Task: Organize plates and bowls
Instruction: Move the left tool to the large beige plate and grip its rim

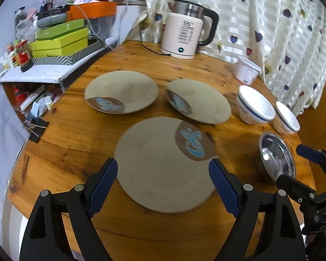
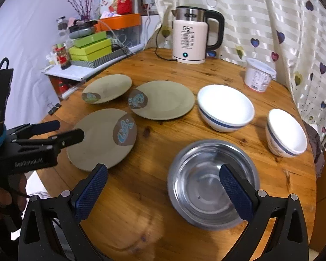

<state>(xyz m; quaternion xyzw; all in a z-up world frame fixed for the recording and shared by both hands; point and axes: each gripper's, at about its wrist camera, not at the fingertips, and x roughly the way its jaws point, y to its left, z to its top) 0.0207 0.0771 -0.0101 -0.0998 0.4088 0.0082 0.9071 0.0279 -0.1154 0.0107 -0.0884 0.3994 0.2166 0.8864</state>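
Three tan plates are lying on the round wooden surface [image 2: 154, 69]: the nearest plate [image 1: 163, 167] is sitting just under the left gripper [image 1: 163, 171], whose fingers are standing wide apart with nothing between them. The far-left plate [image 1: 121, 91] and the middle plate [image 1: 198, 100] are lying beyond it, close together.

Only the right wrist view is showing the steel bowl [image 2: 213, 184] in full, under the right gripper [image 2: 164, 184], whose fingers are also spread apart and empty. The same view is showing the large white bowl [image 2: 226, 107] and the small white bowl [image 2: 286, 132] clearly apart from each other, plus a hand [image 2: 1, 198] holding the left gripper's handle.

A kettle [image 2: 192, 35] and a white tub [image 2: 258, 75] are standing at the far edge, a heart-patterned curtain [image 2: 271, 17] is hanging behind, and stacked green boxes [image 1: 59, 40] are crowding a side shelf.
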